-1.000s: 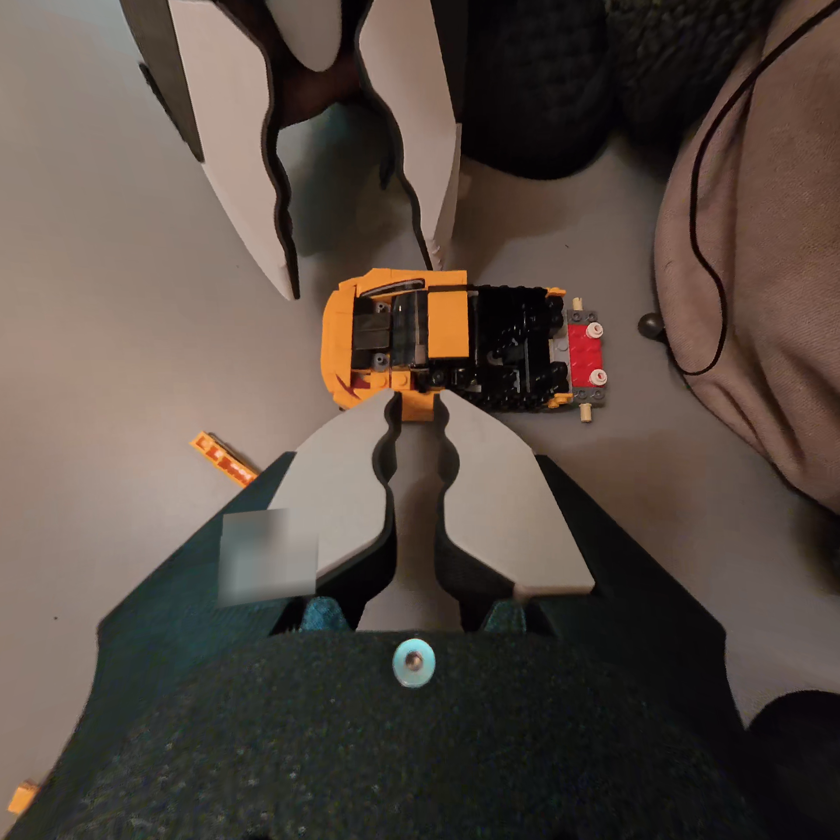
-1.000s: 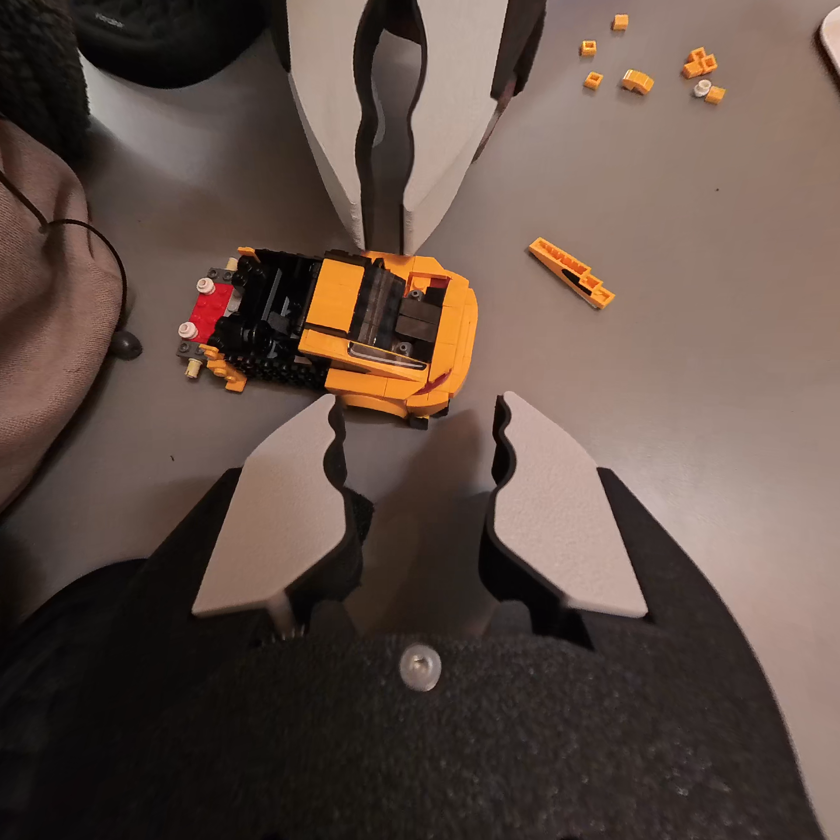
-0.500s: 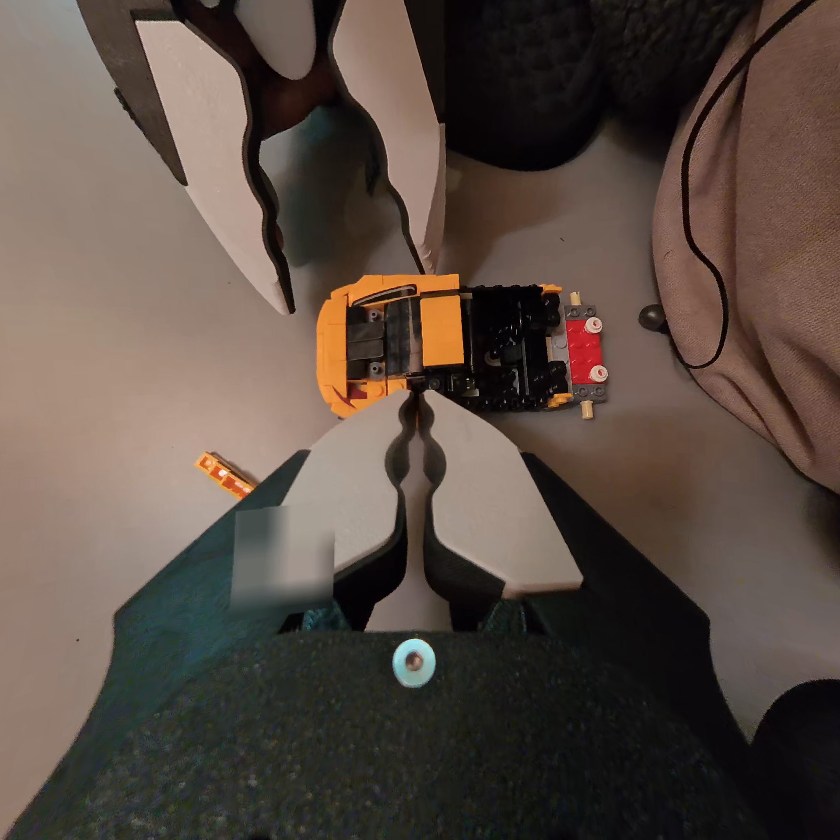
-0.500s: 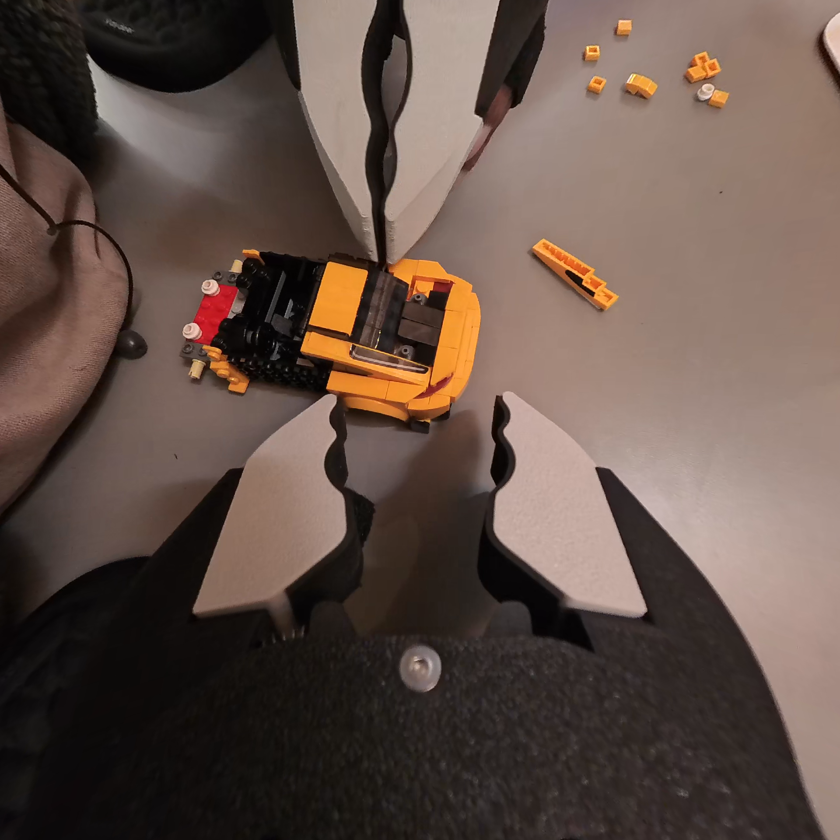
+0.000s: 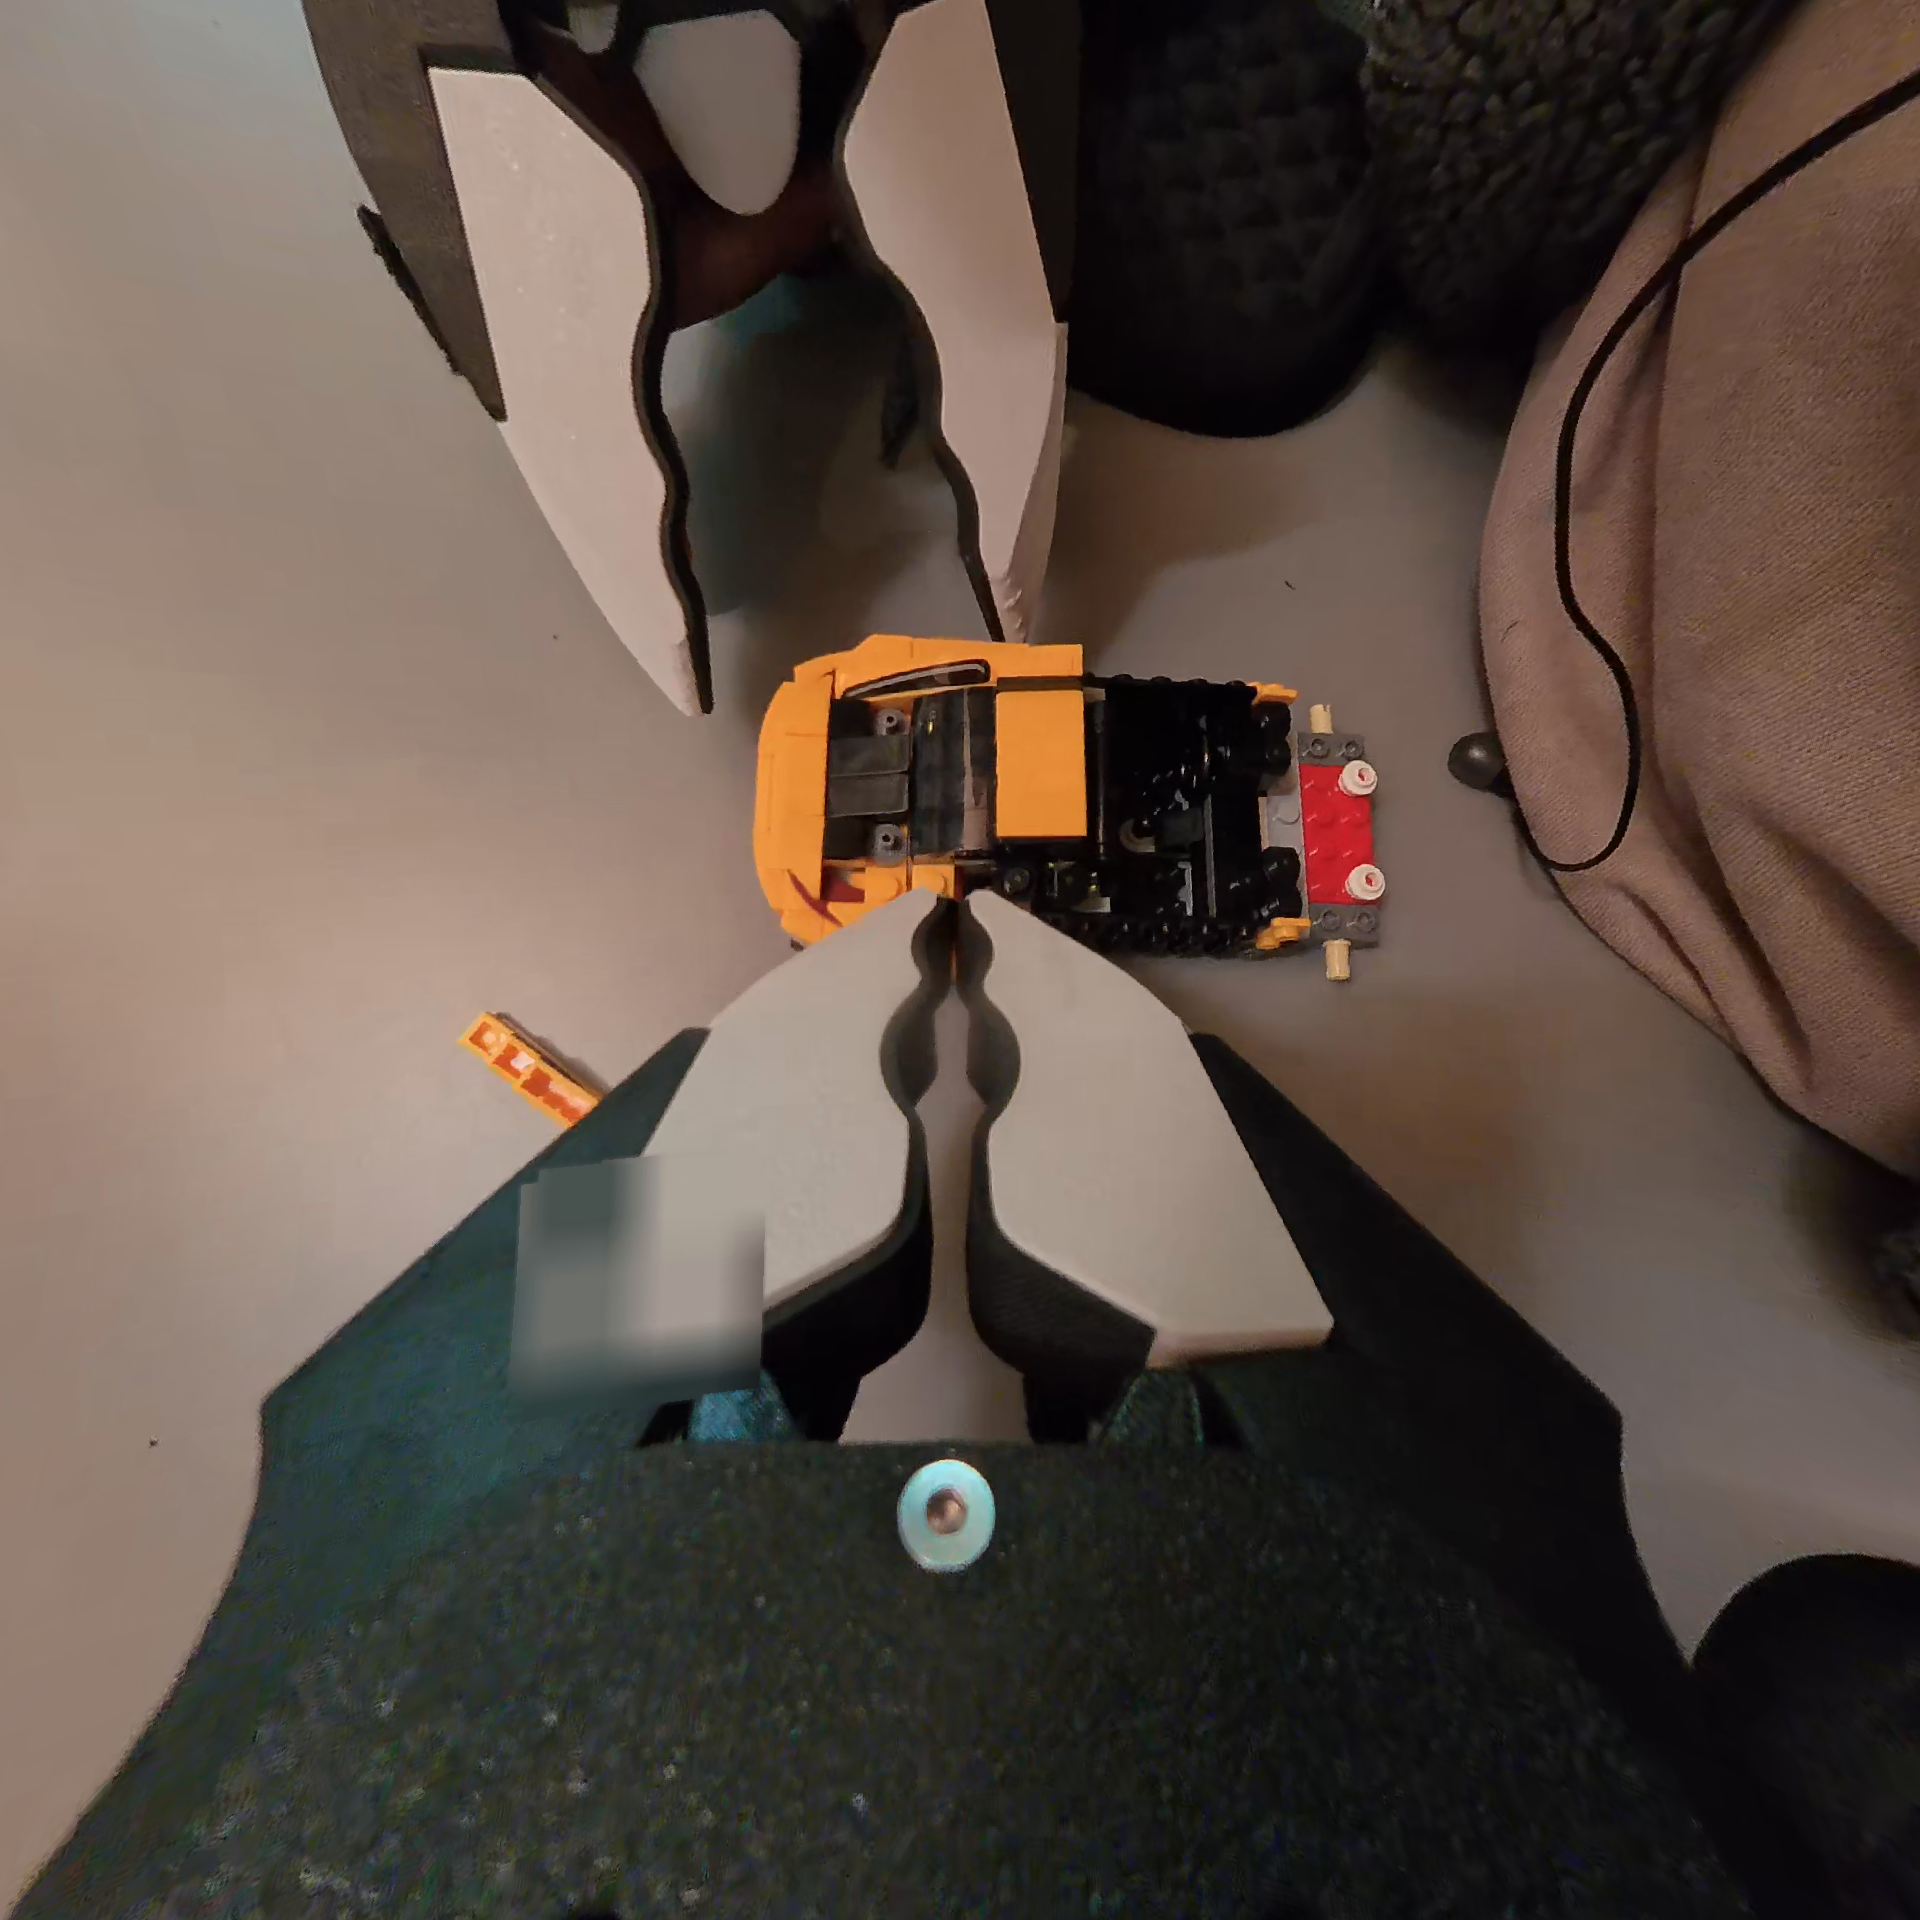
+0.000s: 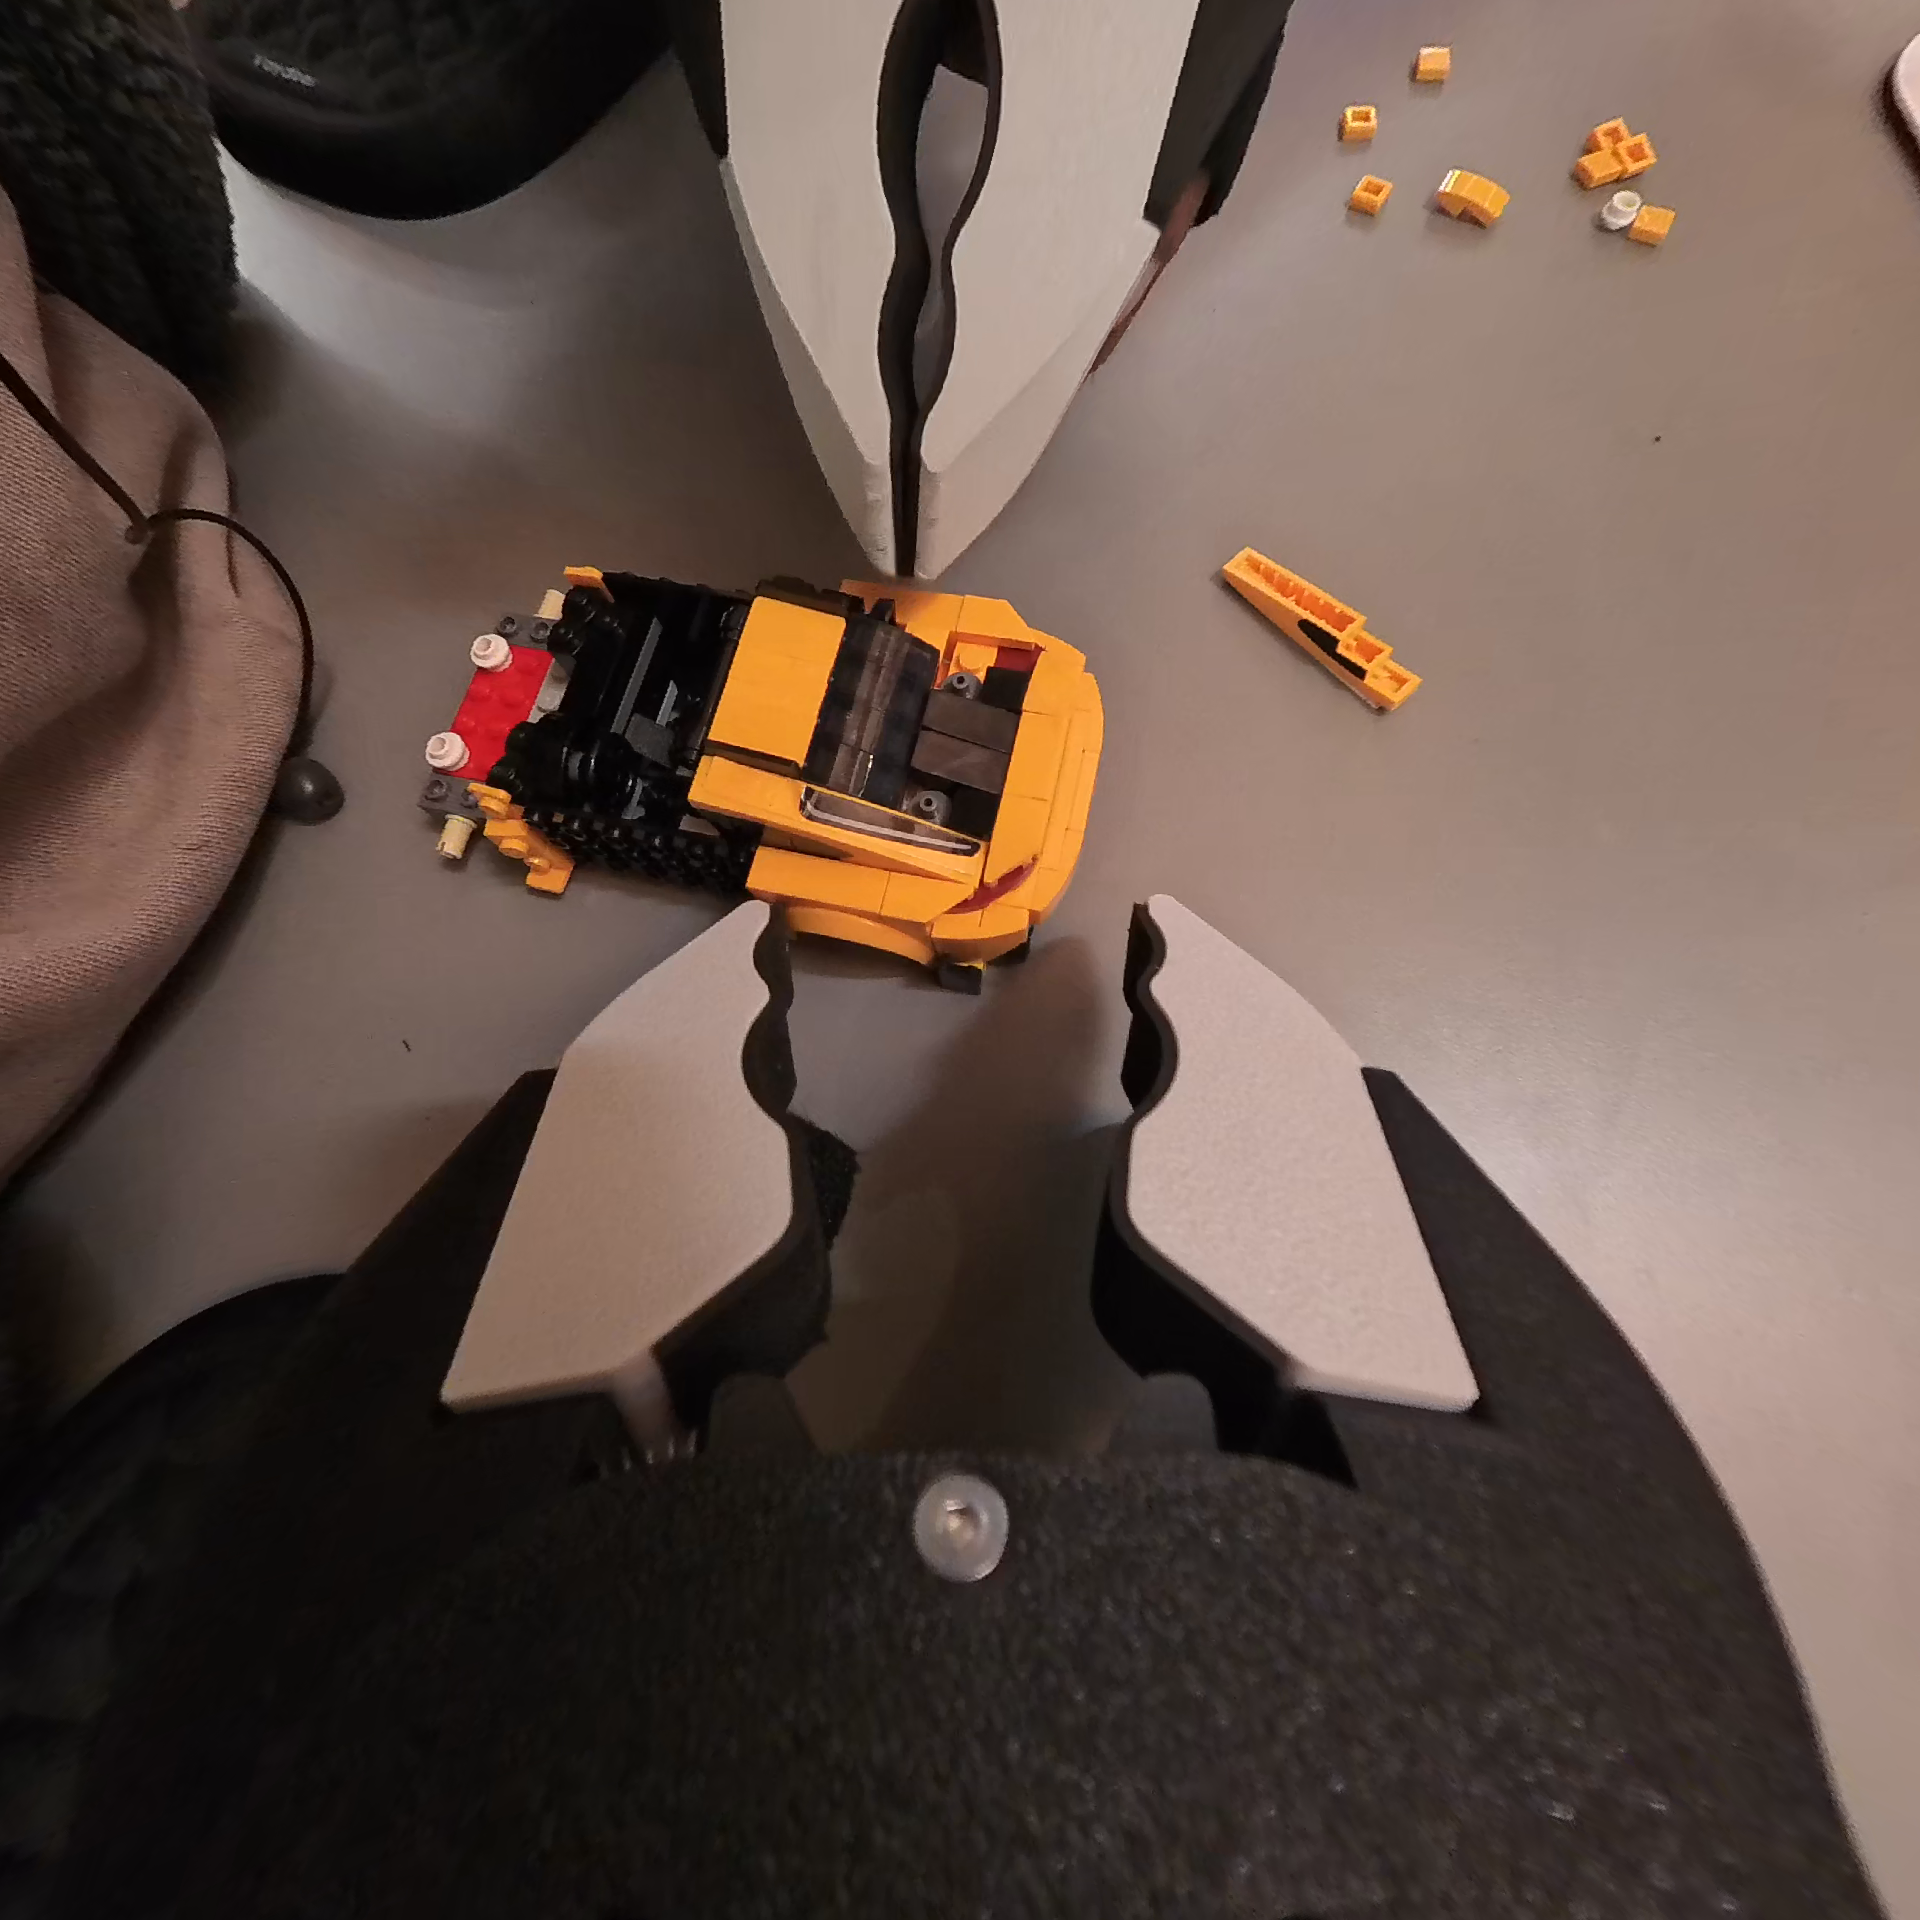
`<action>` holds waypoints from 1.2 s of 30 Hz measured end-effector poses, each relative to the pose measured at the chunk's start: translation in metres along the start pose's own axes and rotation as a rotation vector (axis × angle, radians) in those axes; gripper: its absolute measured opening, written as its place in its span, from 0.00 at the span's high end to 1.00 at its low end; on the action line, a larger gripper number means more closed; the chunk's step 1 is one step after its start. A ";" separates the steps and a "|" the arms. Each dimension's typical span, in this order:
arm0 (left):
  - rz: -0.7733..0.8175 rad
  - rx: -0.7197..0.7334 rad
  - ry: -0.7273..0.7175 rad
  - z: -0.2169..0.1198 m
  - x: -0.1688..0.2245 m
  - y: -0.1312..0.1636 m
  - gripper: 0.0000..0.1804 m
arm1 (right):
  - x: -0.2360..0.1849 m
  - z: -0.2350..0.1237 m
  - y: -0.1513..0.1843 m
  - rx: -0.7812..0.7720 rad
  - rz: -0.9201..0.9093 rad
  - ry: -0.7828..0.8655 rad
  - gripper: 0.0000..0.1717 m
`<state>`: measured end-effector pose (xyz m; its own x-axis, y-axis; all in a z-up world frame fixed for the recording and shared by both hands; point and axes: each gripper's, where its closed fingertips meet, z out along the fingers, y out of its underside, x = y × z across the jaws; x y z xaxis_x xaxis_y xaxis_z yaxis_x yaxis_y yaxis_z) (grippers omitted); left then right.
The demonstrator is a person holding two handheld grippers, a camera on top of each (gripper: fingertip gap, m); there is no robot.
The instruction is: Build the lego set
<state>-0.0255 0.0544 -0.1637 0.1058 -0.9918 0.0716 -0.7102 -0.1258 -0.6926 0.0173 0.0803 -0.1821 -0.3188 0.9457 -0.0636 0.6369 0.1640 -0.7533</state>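
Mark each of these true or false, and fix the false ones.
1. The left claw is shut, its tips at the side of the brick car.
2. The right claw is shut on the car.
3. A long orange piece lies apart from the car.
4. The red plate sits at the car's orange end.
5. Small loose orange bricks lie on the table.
1. True. The left claw has its tips together at the side of the brick car.
2. False. The right claw is open and holds nothing; the car lies just ahead of it.
3. True. The long orange piece lies alone on the table.
4. False. The red plate is at the black end.
5. True. Loose orange bricks lie in the far corner.
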 end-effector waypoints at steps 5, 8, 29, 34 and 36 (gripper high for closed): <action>-0.049 -0.004 0.039 0.003 0.004 0.001 0.94 | 0.000 0.000 0.000 0.001 -0.002 0.001 0.64; -0.052 -0.011 0.060 0.004 0.005 0.001 0.94 | -0.001 0.000 0.000 0.003 -0.005 0.000 0.64; 0.009 -0.084 0.232 0.005 0.005 -0.001 1.00 | -0.006 0.000 -0.001 0.024 -0.017 -0.028 0.64; -0.056 -0.035 0.248 -0.003 0.004 -0.006 1.00 | -0.006 0.000 -0.001 0.026 -0.018 -0.027 0.64; -0.082 -0.019 0.253 -0.005 0.003 -0.007 1.00 | -0.006 0.000 -0.001 0.026 -0.019 -0.026 0.64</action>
<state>-0.0235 0.0521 -0.1546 -0.0122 -0.9520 0.3058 -0.7197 -0.2039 -0.6636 0.0184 0.0747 -0.1811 -0.3485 0.9350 -0.0659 0.6127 0.1740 -0.7709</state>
